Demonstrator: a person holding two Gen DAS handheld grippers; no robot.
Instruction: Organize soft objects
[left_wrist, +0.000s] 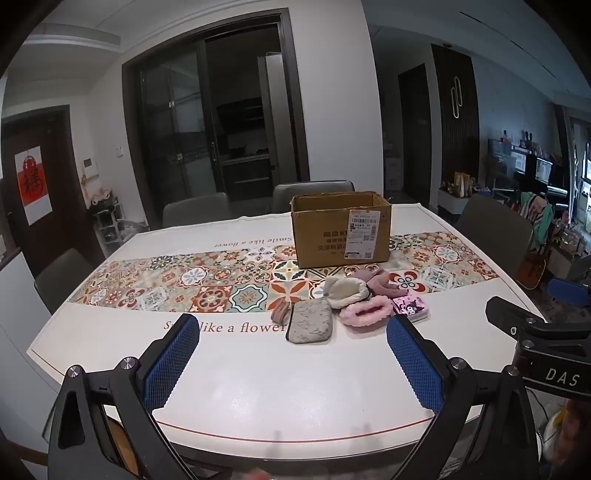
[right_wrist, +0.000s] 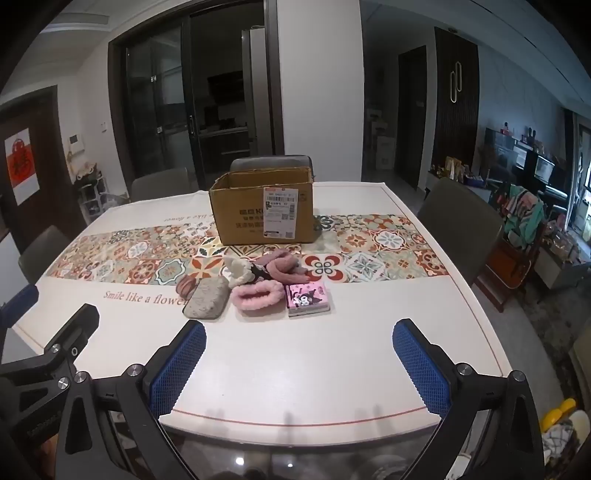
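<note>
A pile of soft things lies mid-table in front of an open cardboard box (left_wrist: 341, 229) (right_wrist: 264, 210). It holds a grey pouch (left_wrist: 309, 325) (right_wrist: 206, 297), a fluffy pink item (left_wrist: 365, 314) (right_wrist: 257, 296), a cream plush piece (left_wrist: 345, 291) (right_wrist: 236, 275), mauve plush pieces (left_wrist: 376, 282) (right_wrist: 282, 267), a small brown-pink scrunchie (left_wrist: 279, 312) (right_wrist: 186, 286) and a pink cartoon tissue pack (left_wrist: 410, 308) (right_wrist: 308, 299). My left gripper (left_wrist: 293, 334) is open and empty, short of the pile. My right gripper (right_wrist: 299, 341) is open and empty too, over the near table edge.
The table (left_wrist: 258, 387) (right_wrist: 295, 369) carries a white cloth with a patterned tile runner. Grey chairs (left_wrist: 312, 195) (right_wrist: 458, 218) stand around it. The right gripper's body (left_wrist: 535, 339) shows at the left view's right edge. Clutter fills the room's right side.
</note>
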